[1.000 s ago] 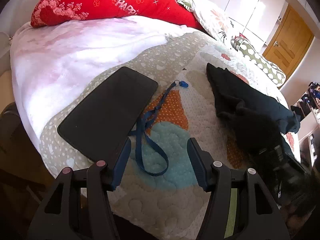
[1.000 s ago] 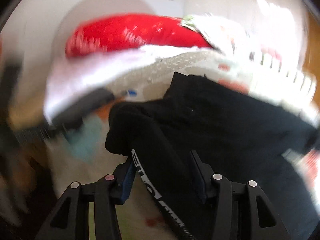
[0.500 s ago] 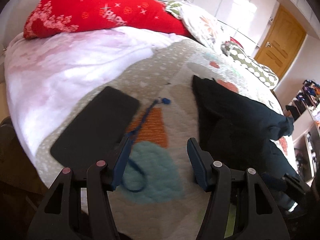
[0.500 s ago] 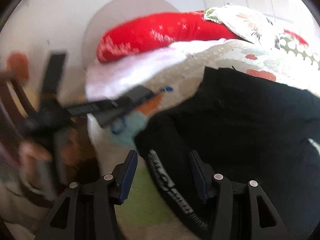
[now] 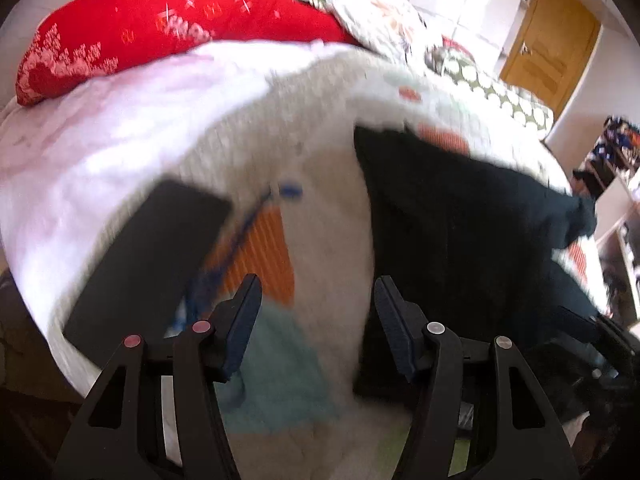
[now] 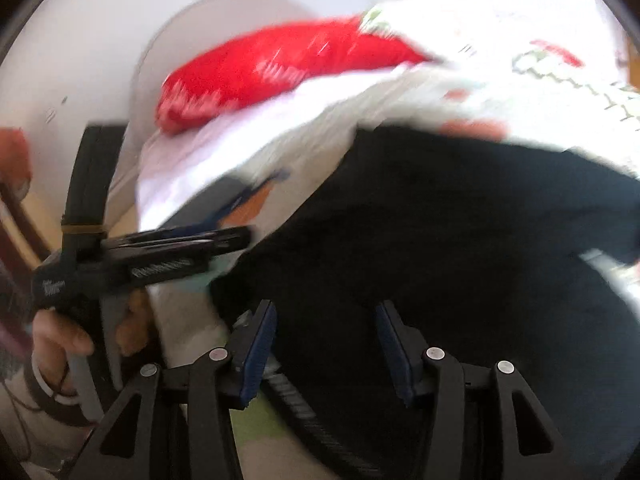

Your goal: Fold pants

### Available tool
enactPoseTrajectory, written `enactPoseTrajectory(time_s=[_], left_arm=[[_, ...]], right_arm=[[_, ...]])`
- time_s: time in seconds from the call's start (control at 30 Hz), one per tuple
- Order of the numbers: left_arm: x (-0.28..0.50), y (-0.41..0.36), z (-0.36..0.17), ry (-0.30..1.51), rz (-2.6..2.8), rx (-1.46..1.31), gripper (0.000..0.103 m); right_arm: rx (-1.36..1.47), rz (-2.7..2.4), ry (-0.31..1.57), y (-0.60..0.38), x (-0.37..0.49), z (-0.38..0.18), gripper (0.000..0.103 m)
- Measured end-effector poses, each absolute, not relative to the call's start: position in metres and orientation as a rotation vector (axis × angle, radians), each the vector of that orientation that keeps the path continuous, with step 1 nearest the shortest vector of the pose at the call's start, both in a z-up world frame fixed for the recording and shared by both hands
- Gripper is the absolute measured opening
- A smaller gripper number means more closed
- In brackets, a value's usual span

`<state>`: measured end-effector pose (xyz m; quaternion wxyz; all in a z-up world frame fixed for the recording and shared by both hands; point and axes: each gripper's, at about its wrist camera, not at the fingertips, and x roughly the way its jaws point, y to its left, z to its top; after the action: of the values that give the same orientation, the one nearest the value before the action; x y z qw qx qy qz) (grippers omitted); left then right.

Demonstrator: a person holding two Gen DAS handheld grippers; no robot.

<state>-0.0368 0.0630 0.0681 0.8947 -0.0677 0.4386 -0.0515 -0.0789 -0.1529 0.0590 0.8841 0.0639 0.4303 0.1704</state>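
Observation:
Black pants [image 5: 460, 220] lie crumpled on the patterned quilt [image 5: 328, 200], right of centre in the left wrist view. My left gripper [image 5: 316, 284] hovers over bare quilt just left of the pants' edge. Its jaws are opening and nothing is between them. In the right wrist view the pants [image 6: 460, 240] fill the lower right. My right gripper [image 6: 324, 308] stands open above them with its fingers apart over the dark cloth, and a lettered waistband [image 6: 288, 396] lies beside its left finger. The left gripper [image 6: 224, 240] shows there too, in a person's hand [image 6: 60, 344].
A flat black pad [image 5: 152, 248] and a blue lanyard [image 5: 240, 232] lie on the quilt left of my left gripper. A red pillow [image 5: 180, 28] and a floral pillow [image 5: 380, 20] sit at the head of the bed, above a white blanket [image 5: 100, 140]. A wooden door [image 5: 548, 36] stands far right.
My left gripper has moved right, from over the lanyard and black pad to beside the pants' edge. In the right wrist view the left gripper and its hand have come in at the left.

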Motion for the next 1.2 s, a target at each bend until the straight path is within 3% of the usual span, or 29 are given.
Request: enactPoseTrajectory(time_s=[0.03,0.1,0.4,0.6,0.67,0.7,0.73,0.8,0.93,1.07,1.2], left_arm=[[-0.030,0.063,0.073,0.898,-0.118,-0.145,0.082],[0.000,0.056,0.078,0.887,-0.171,-0.149,0.093],[0.122,0.021,0.034,1.023,-0.129,-0.038,0.093],[0.149,0.000,0.022,1.029,-0.190,-0.012,0.093],[0.148,-0.012,0.023,1.006,-0.211,0.036,0.071],[0.145,-0.019,0.025,1.002,-0.243,0.057,0.042],[0.140,-0.026,0.030,0.989,-0.271,0.071,0.021],[0.120,-0.038,0.049,0.919,-0.297,0.115,0.008],[0.064,-0.042,0.095,0.806,-0.441,0.065,0.006],[-0.039,-0.050,0.135,0.648,-0.686,0.126,0.006],[-0.144,-0.042,0.126,0.588,-0.935,0.191,0.006]], right_arm=[[0.152,0.332,0.881,-0.164,-0.080,0.063,0.051],[0.213,0.269,0.871,-0.193,-0.080,0.064,0.051],[0.346,0.083,0.865,-0.263,-0.115,0.054,0.051],[0.402,0.007,0.877,-0.307,-0.132,0.048,0.051],[0.427,-0.013,0.867,-0.317,-0.138,0.049,0.051],[0.436,-0.026,0.857,-0.320,-0.139,0.050,0.051],[0.450,-0.039,0.840,-0.324,-0.142,0.053,0.051],[0.476,-0.054,0.811,-0.331,-0.145,0.059,0.051],[0.512,-0.094,0.764,-0.342,-0.155,0.069,0.051],[0.555,-0.148,0.705,-0.361,-0.174,0.085,0.051],[0.566,-0.210,0.657,-0.381,-0.199,0.099,0.051]])
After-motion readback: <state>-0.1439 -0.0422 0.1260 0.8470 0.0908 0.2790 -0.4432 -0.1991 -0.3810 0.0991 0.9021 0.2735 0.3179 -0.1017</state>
